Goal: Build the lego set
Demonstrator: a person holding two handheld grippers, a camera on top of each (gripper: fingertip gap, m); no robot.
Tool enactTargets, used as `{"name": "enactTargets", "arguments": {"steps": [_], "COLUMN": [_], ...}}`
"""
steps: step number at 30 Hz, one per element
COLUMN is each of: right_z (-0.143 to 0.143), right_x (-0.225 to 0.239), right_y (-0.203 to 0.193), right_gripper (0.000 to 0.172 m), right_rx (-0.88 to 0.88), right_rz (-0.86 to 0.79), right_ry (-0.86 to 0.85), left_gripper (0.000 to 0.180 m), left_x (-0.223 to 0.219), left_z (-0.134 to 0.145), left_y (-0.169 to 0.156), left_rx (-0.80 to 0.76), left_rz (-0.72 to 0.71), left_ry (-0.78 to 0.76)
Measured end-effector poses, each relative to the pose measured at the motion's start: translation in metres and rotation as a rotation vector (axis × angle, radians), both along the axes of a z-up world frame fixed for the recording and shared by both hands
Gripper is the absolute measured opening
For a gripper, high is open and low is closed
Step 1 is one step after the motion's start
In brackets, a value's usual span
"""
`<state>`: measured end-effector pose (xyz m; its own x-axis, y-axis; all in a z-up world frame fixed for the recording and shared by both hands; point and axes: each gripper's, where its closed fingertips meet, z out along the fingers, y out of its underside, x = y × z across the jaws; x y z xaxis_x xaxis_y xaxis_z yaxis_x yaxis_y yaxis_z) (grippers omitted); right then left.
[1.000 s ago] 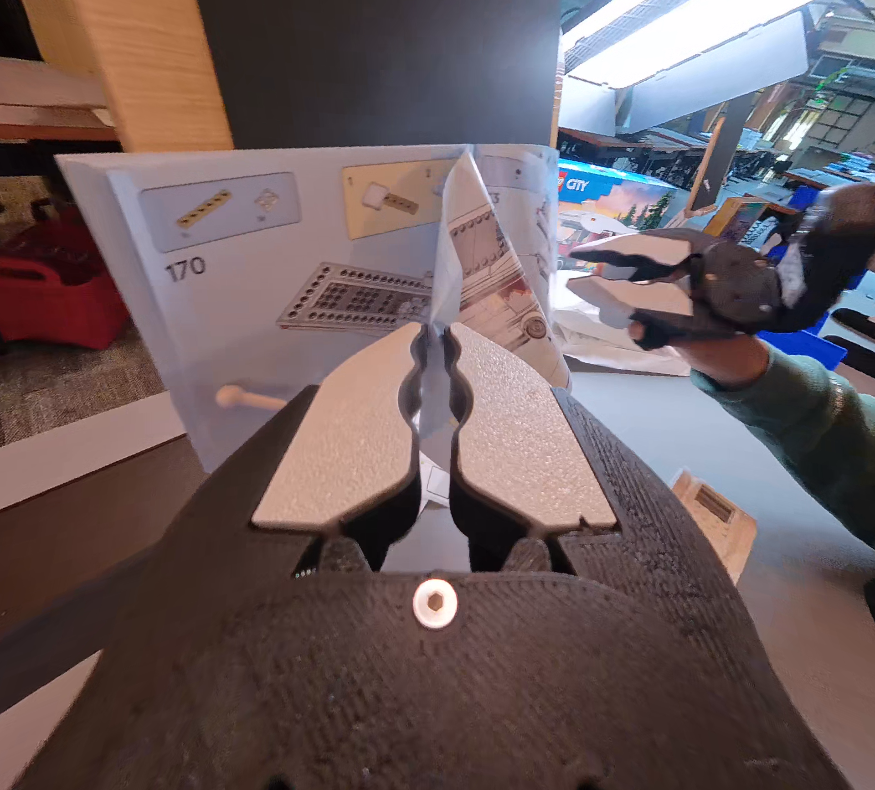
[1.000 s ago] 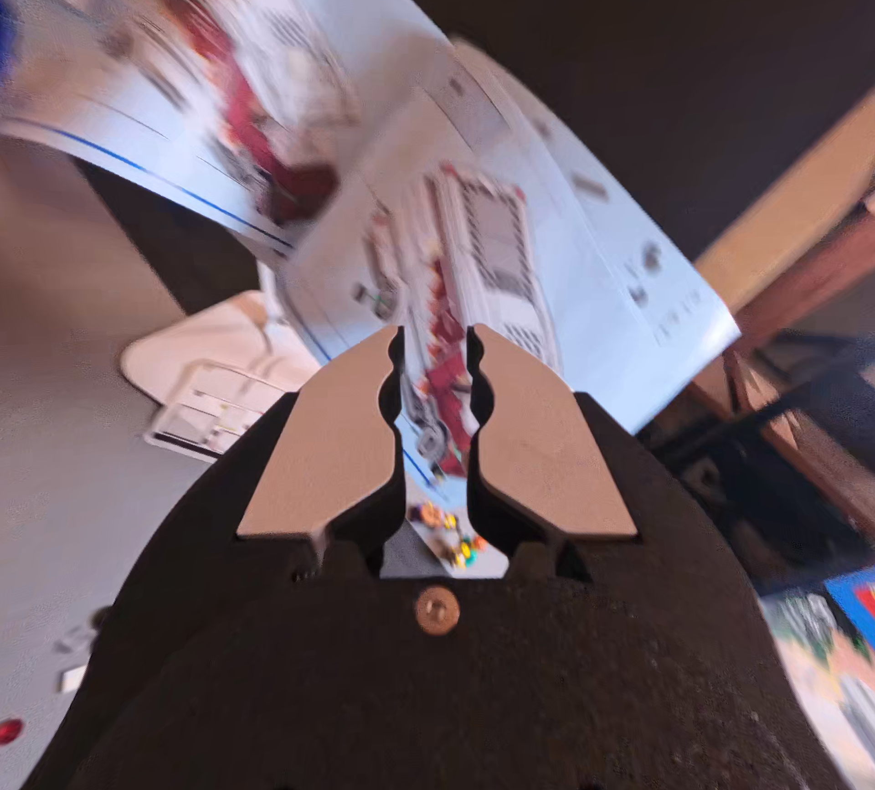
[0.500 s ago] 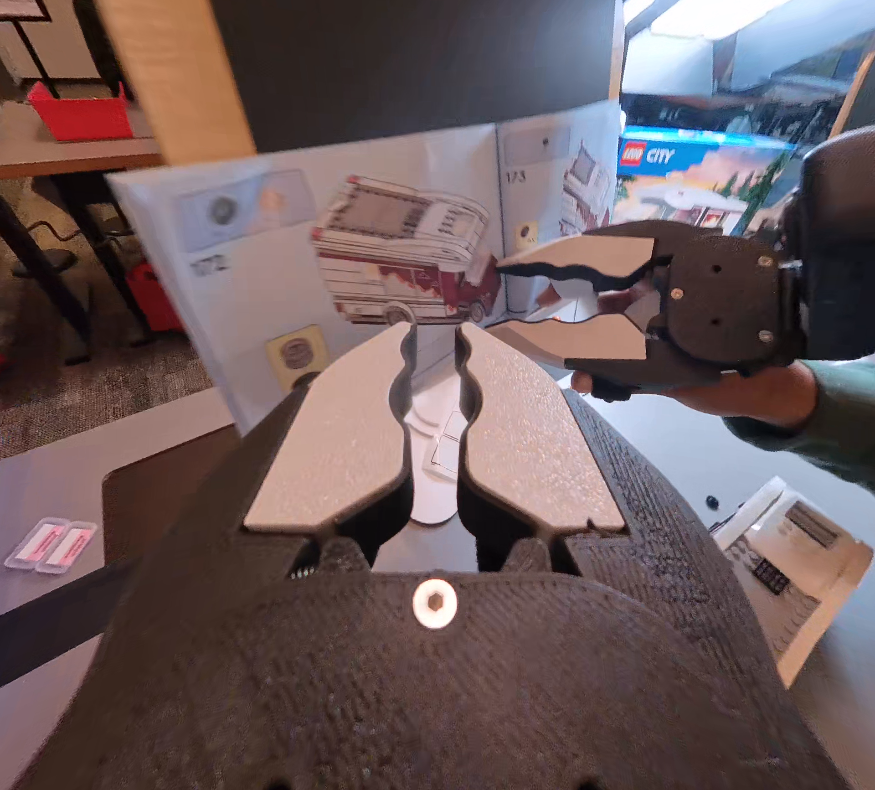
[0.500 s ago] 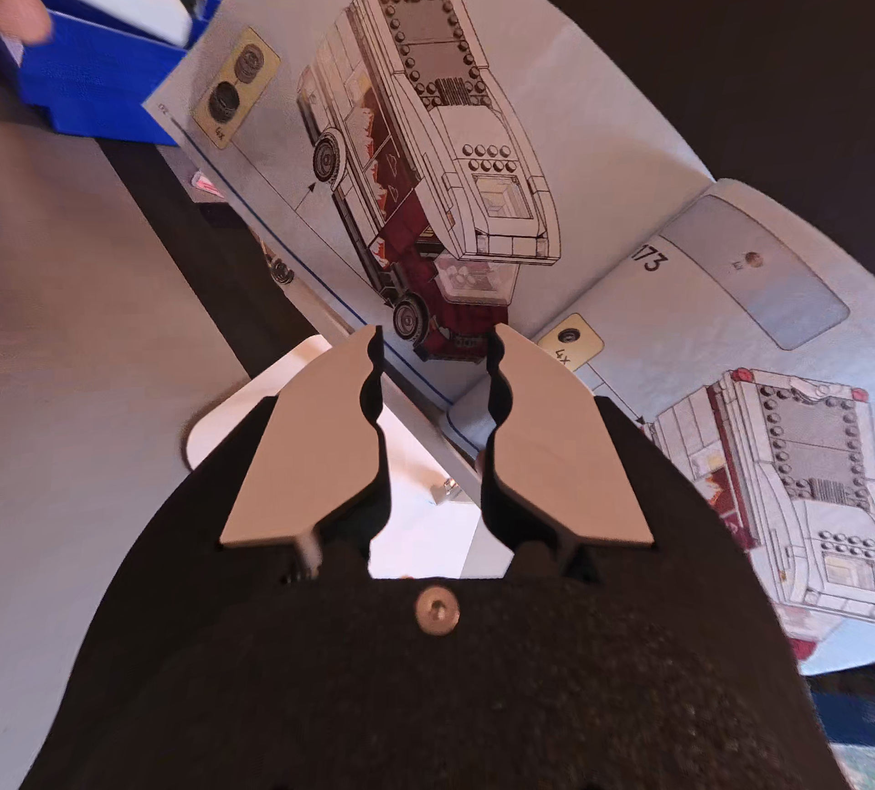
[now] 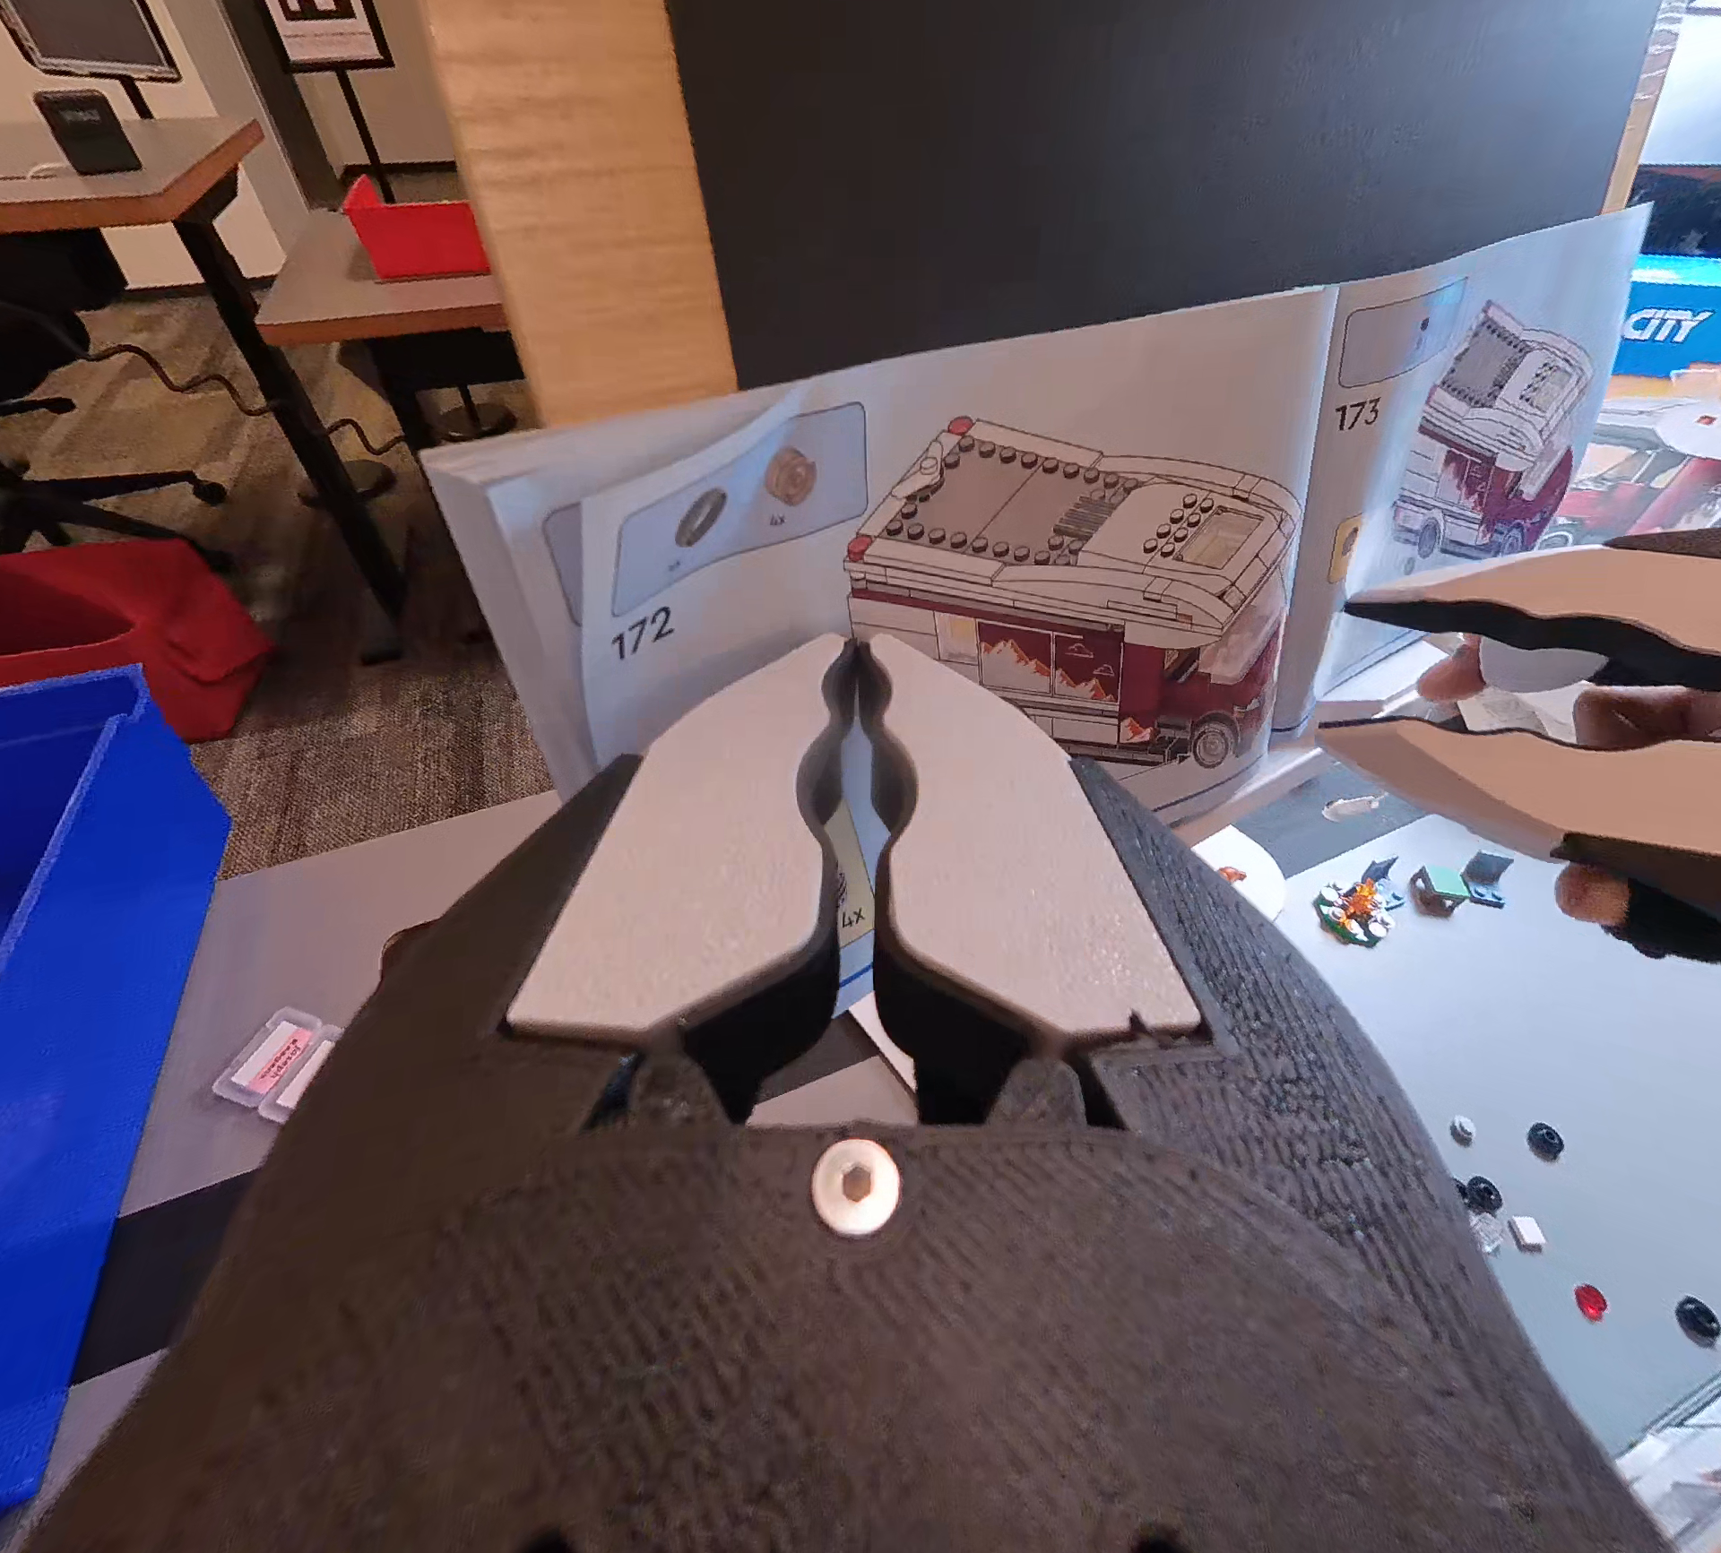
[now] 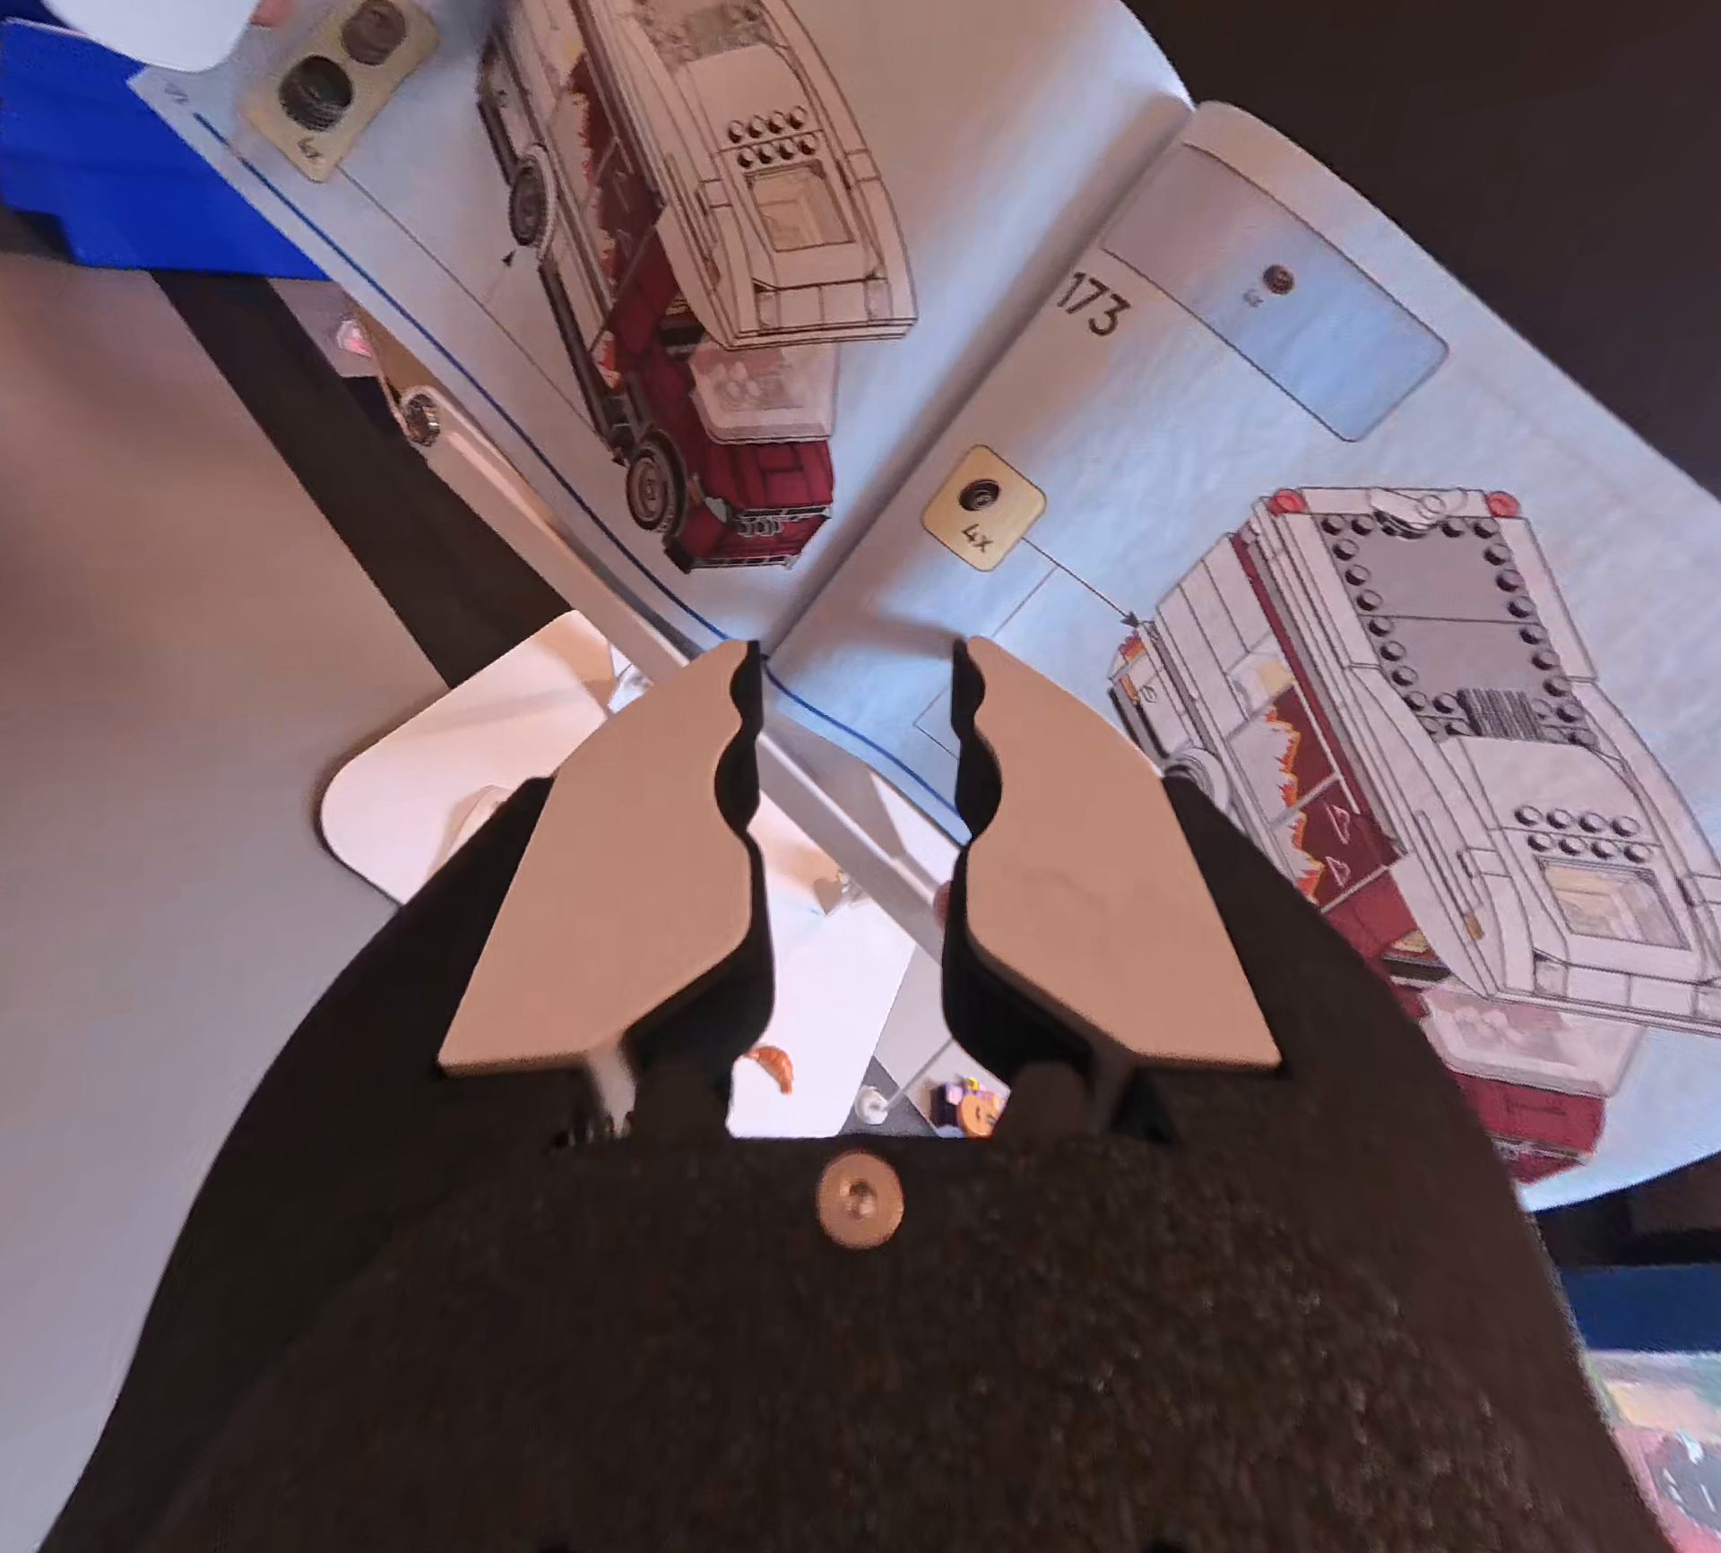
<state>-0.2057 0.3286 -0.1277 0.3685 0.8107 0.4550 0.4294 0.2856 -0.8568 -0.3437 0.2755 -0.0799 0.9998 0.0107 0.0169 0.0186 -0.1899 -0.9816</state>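
The left gripper [image 5: 855,652] is seen closed, its fingertips brought together right in front of the lower left-hand page of an open instruction booklet [image 5: 931,540]. Whether any paper is caught between them cannot be told; the page is glimpsed face-on through the wavy slot behind the tips. The right gripper [image 6: 852,652] is held open, its two fingers set either side of the bottom of the booklet's centre fold, with clear space between pads and paper.

The booklet is stood upright near the far edge of the grey bench [image 5: 1509,1043], drawings of a red-and-white camper van shown on both pages. Beneath it a white rounded plate [image 6: 419,782] is seen, a tiny orange croissant piece [image 6: 773,1066] lying on it.

Now the containers. A blue bin [image 5: 74,950] is seen at the bench's left edge, its contents hidden. A red bin [image 5: 419,242] is seen on a farther table, its inside out of sight. Loose on the bench's right side are black round pieces [image 5: 1546,1141], a red stud [image 5: 1591,1302] and a small campfire build [image 5: 1355,903].

The right gripper is turned on its side in the right hand [image 5: 1620,717] and brought in level from the bench's right edge.
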Motion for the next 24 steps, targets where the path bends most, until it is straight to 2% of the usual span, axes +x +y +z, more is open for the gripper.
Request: {"name": "enactTargets", "arguments": {"steps": [4,7,10,14,17,20,22,24], "right_z": [0.000,0.000,-0.001,-0.002,-0.002,-0.004,-0.017,-0.036], "right_x": [0.000,-0.001,0.000,0.012,0.030,0.063,0.084,0.099], "right_y": [0.003,0.003,0.002,0.009,0.017,0.026,0.032,0.036], "right_gripper": [0.038,0.038,0.036,0.035,0.035,0.035,0.035,0.035], "right_rx": [0.001,0.025,0.016,0.010,0.022,-0.052,-0.091,-0.062], "right_rz": [-0.020,-0.032,-0.024,-0.031,-0.049,-0.092,-0.108,-0.103], "right_ry": [0.020,0.003,-0.011,-0.043,-0.019,0.106,0.165,0.149], "left_gripper": [0.002,0.001,0.002,0.002,0.000,0.000,0.000,0.000], "left_x": [0.010,0.053,0.098,0.127,0.129,0.128,0.129,0.129], "left_z": [0.000,-0.002,-0.015,-0.028,-0.034,-0.036,-0.036,-0.037], "left_y": [-0.005,-0.003,0.010,0.034,0.049,0.055,0.055,0.056], "left_rx": [0.013,0.028,-0.001,-0.041,-0.085,-0.145,-0.199,-0.235], "left_rz": [0.037,-0.031,-0.125,-0.154,-0.093,-0.050,-0.044,-0.040], "left_ry": [0.070,0.210,0.299,0.397,0.539,0.609,0.647,0.696]}}
